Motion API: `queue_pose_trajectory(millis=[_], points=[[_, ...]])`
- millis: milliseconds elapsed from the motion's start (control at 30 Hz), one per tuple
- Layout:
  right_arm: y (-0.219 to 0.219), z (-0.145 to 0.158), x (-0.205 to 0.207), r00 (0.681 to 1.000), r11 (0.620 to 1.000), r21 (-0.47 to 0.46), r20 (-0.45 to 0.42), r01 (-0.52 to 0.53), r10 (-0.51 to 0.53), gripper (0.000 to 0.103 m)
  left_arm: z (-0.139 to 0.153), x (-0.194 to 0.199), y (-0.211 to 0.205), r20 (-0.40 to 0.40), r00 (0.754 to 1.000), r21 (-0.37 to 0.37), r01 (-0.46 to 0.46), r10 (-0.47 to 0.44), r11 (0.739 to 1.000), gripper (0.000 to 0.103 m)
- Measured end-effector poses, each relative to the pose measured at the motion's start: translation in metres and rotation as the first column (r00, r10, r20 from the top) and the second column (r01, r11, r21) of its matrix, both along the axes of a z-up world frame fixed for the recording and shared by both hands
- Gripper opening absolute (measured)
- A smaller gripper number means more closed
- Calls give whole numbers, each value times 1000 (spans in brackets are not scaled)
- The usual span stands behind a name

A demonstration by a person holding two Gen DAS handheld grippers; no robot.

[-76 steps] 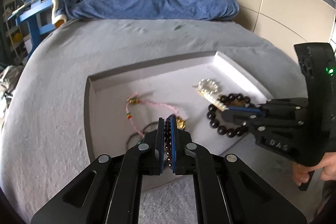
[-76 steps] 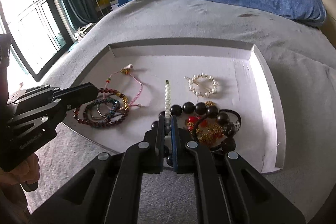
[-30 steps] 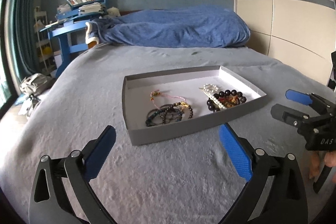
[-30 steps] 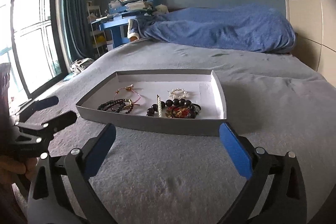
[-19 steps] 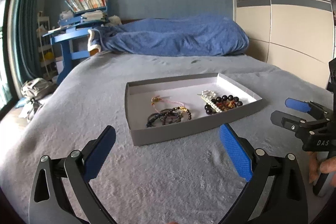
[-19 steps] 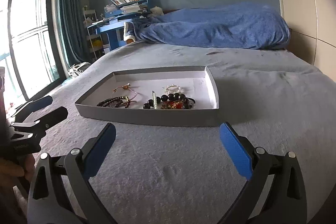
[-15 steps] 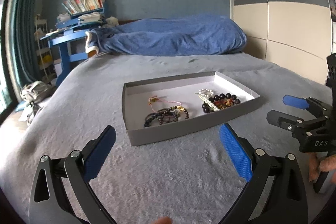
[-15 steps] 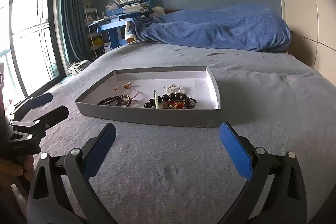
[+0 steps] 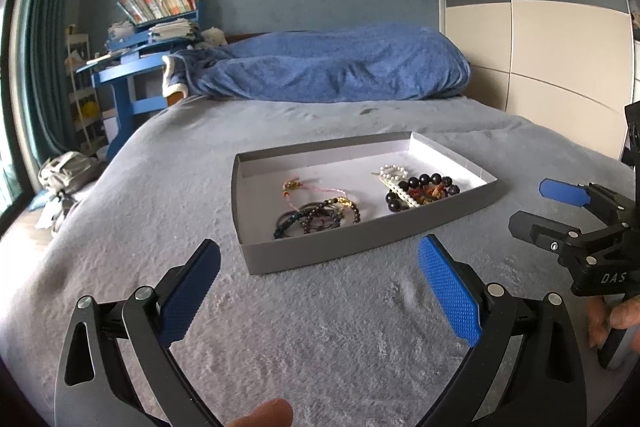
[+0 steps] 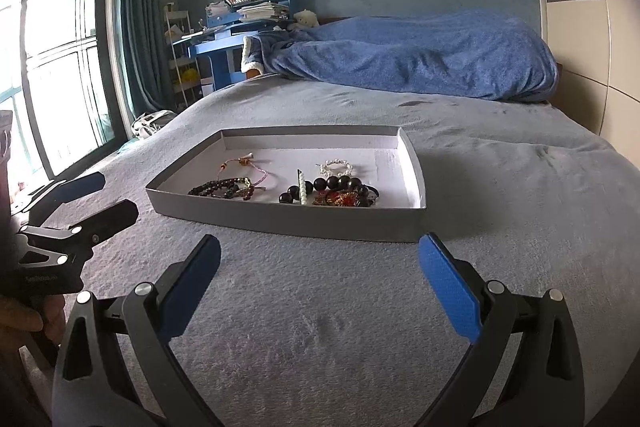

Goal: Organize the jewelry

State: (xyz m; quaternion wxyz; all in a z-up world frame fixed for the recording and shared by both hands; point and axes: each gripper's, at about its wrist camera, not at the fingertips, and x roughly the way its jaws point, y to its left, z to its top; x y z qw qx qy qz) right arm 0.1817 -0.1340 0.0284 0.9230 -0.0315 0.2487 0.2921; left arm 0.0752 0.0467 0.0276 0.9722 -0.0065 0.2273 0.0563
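Observation:
A shallow grey tray (image 9: 360, 243) (image 10: 280, 217) lies on the grey bed cover. Inside it, one cluster of dark bead bracelets with a pink cord (image 9: 316, 213) (image 10: 226, 187) sits on the left, and a large black bead bracelet with pearl pieces and red-gold charms (image 9: 420, 187) (image 10: 332, 189) sits on the right. My left gripper (image 9: 320, 291) (image 10: 78, 201) is open and empty, held back from the tray's near wall. My right gripper (image 10: 320, 291) (image 9: 548, 203) is open and empty too, short of the tray.
A rumpled blue blanket (image 9: 328, 71) lies across the far end of the bed. A blue desk with books (image 10: 244, 23) stands by the curtained window (image 10: 60, 47). A white wardrobe (image 9: 540, 27) lines the right side. Hands (image 9: 612, 319) grip the handles.
Both grippers let go of the bracelets in the tray, opened wide and drew back and up from it. Over the last half second they barely moved.

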Motion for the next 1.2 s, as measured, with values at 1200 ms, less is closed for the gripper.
queue_pose_trajectory(millis=[1200], points=[[1,0,-1,1000,1000,-6,-2,-4,3,98,0,1,3,-3,1000,-5,-2,2,1000,98]])
